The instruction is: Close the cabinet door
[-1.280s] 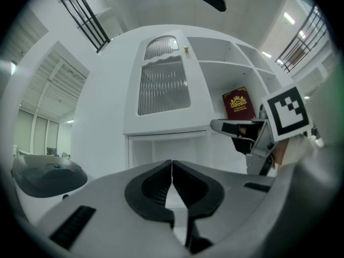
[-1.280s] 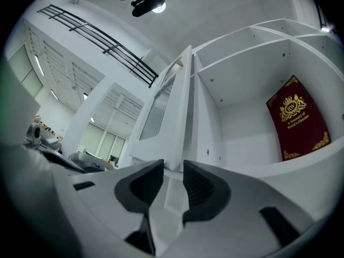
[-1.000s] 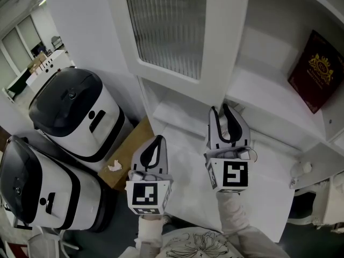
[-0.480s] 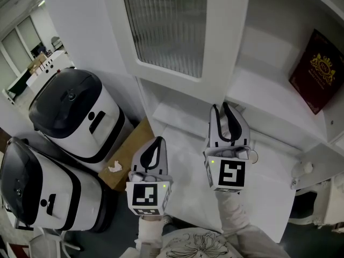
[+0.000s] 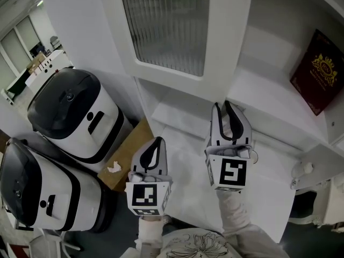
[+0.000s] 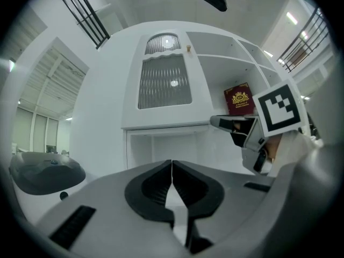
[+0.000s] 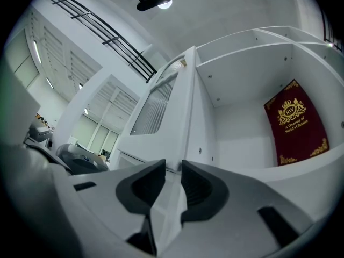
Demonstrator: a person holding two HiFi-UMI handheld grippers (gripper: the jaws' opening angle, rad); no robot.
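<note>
– White bench (image 5: 183, 165) right under us, and the left gripper (image 5: 156, 142) hangs over its near edge, jaws clenched together on nothing. Idle, then?
– Idle, I'd say. The right gripper (image 5: 224, 106) is the one at work. It sits just ahead, tipped slightly upward, jaws partway apart, with the lower free corner of the cabinet door (image 5: 228, 47) at the gap. The pads don't plainly bear on it yet.
– Where does the door stand?
– Swung out towards us over the bench, seemingly hinged at its left, with a ribbed glass pane (image 5: 166, 20) set in the white frame. Beyond it the cabinet is open, and a dark red book (image 5: 317, 71) stands against the back wall above the shelf (image 5: 263, 95).
– How will it handle?
– My guess is a stiff panel, light on its hinges, so a modest push should swing it. The painted frame looks smooth, so a pinch could slip. Take the solid frame at the free edge, far from the hinge, and keep off the glass, the one fragile part. Let go before that edge meets the cabinet, or the jaws get trapped.
</note>
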